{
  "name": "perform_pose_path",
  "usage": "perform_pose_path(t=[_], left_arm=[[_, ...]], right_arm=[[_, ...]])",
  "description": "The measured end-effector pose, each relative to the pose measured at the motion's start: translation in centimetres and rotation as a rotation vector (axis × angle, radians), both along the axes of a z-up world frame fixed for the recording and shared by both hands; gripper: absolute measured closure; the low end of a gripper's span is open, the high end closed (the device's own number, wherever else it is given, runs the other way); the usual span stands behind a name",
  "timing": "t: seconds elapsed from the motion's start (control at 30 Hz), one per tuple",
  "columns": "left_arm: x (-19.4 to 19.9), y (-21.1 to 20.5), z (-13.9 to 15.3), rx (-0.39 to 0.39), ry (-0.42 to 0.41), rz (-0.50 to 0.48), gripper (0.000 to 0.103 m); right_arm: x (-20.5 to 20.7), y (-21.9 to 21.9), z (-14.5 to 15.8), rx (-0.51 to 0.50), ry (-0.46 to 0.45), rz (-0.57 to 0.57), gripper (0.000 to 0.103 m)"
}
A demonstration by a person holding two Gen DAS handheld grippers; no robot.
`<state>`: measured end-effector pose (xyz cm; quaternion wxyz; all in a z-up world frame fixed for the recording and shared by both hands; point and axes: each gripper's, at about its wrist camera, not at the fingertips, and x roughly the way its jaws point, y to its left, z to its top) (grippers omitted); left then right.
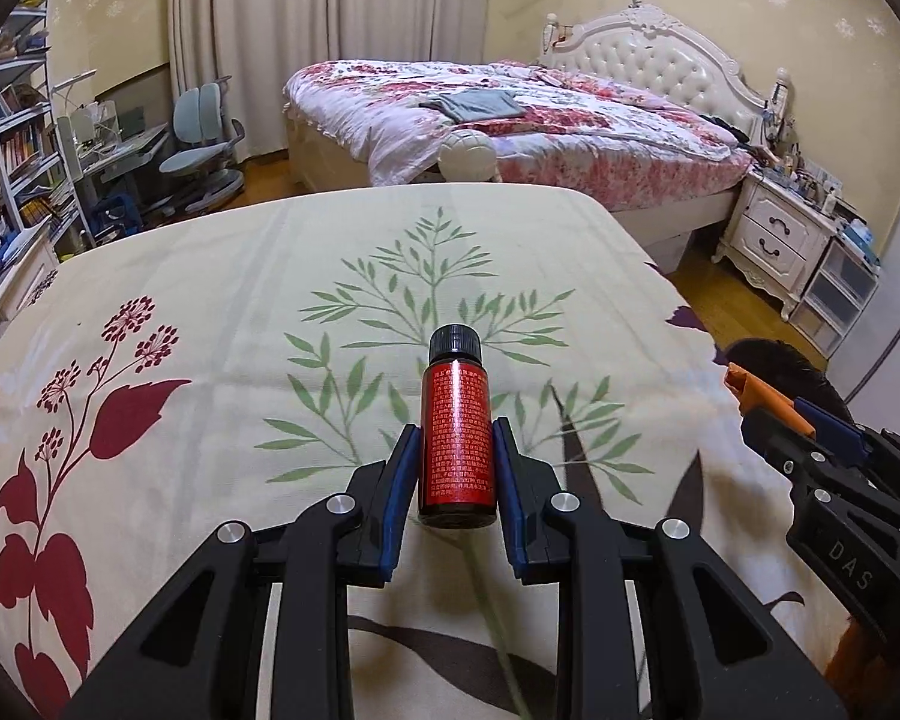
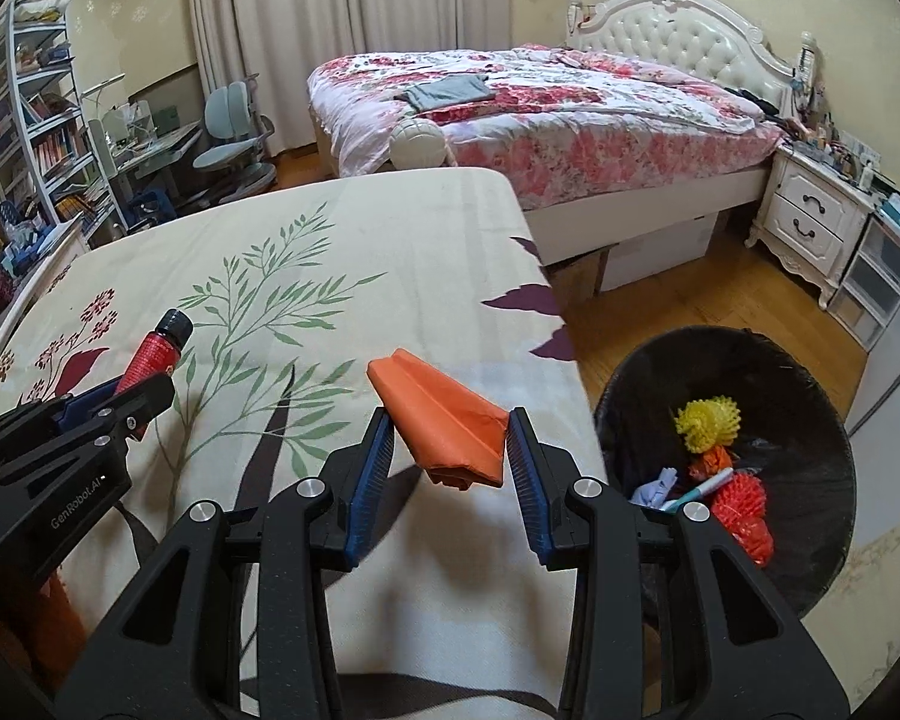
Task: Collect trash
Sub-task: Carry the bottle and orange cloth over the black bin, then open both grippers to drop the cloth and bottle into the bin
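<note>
Right wrist view shows the bin (image 2: 810,372) at lower right already holding several scraps: a yellow mesh ball, red and orange netting, a pen and a bit of cloth. Two pieces are in hand but not yet dropped, so the task looks well along; both must reach the bin. At centre, the orange paper (image 2: 444,420) sits pinched between the pads of the right gripper (image 2: 450,456), jaws partly closed on it, above the cloth (image 2: 390,228). Left wrist view, centre: the left gripper (image 1: 456,468) clamps narrowly on the bottle (image 1: 457,438).
</note>
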<state>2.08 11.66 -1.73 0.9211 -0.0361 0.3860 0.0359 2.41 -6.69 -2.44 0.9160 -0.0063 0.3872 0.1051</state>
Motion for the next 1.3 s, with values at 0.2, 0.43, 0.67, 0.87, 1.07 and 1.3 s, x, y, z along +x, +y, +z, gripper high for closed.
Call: perform_pose_path(t=[0.2, 0.43, 0.67, 0.87, 1.07, 1.3], left_arm=[[-0.3, -3.8, 0.7, -0.002, -0.027, -0.078, 0.076], [0.2, -8.5, 1.0, 0.01, -0.048, -0.173, 0.076], [1.5, -12.9, 0.7, 0.011, -0.057, -0.259, 0.076], [2.8, -16.0, 0.1, 0.023, -0.058, -0.301, 0.076], [4.3, -18.3, -0.5, 0.047, -0.052, -0.33, 0.076], [5.6, -20.4, -1.0, 0.072, -0.047, -0.362, 0.076]], right_arm=[[-1.1, -4.0, 0.6, -0.002, -0.024, -0.086, 0.065], [-1.1, -8.4, 0.4, -0.018, -0.039, -0.197, 0.065], [-0.4, -12.2, -0.2, -0.037, -0.053, -0.295, 0.065], [0.3, -14.6, -0.7, -0.045, -0.063, -0.345, 0.065], [1.5, -16.3, -1.7, -0.049, -0.055, -0.378, 0.065], [2.2, -17.5, -2.7, -0.041, -0.037, -0.409, 0.064]])
